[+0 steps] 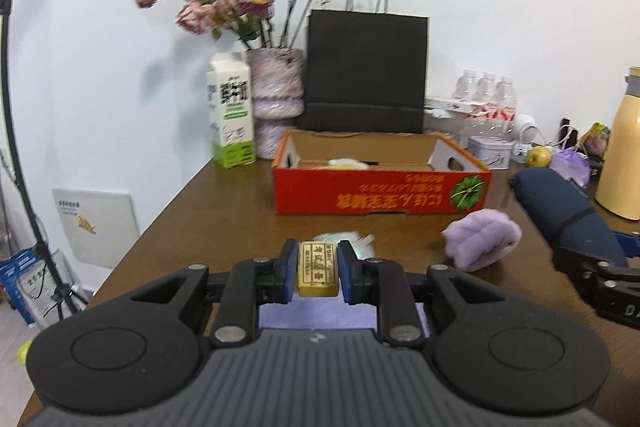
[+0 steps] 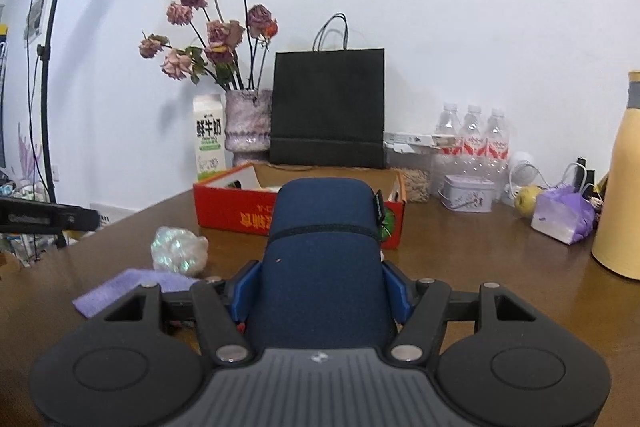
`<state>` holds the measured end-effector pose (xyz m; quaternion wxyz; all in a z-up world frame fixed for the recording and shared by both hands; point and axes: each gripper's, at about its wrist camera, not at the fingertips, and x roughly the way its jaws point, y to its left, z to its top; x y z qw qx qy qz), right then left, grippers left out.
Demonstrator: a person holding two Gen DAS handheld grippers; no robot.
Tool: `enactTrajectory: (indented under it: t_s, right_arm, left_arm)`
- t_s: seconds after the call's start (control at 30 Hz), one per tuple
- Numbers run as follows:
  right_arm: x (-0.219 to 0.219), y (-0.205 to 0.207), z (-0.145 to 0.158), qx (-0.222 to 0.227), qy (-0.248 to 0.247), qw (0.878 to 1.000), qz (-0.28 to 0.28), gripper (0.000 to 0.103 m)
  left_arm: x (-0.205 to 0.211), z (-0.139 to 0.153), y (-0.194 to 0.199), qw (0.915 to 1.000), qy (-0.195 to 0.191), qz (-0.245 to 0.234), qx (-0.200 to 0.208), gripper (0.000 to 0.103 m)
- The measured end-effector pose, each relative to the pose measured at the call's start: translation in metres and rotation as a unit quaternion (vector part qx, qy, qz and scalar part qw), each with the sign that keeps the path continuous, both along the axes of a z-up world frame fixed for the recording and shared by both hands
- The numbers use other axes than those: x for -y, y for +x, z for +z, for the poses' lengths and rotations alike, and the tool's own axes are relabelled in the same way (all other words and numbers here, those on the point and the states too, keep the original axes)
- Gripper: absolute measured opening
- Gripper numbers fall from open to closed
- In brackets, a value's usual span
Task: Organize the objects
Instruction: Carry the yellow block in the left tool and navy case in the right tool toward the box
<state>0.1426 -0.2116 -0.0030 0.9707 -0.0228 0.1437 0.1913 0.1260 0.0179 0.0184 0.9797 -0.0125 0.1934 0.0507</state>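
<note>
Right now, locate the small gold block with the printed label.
In the left wrist view the gold block is clamped in the left gripper, above the brown table, short of the red cardboard box.

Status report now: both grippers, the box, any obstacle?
Left gripper shut on small yellow block. Right gripper shut on navy pouch. Red box open ahead. Purple cloth roll beside path, not blocking.

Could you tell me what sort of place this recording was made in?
Probably a home or small office room set up for filming: a wooden table against a plain wall holds a vase of dried roses, a milk carton and water bottles, and a light stand stands beside it.
</note>
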Motion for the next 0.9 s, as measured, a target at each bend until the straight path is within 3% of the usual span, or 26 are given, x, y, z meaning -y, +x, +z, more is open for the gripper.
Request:
enactTrajectory:
  t_s: [0.5,0.9]
  right_arm:
    - [-0.033,0.044,0.037,0.001,0.015,1.000,0.027,0.063]
    - [-0.056,0.090,0.053,0.003,0.009,0.999,0.035,0.063]
  left_arm:
    - [0.019,0.027,0.058,0.9997,-0.016,-0.016,0.005,0.022]
    - [0.023,0.042,0.108,0.9997,-0.018,-0.003,0.016,0.022]
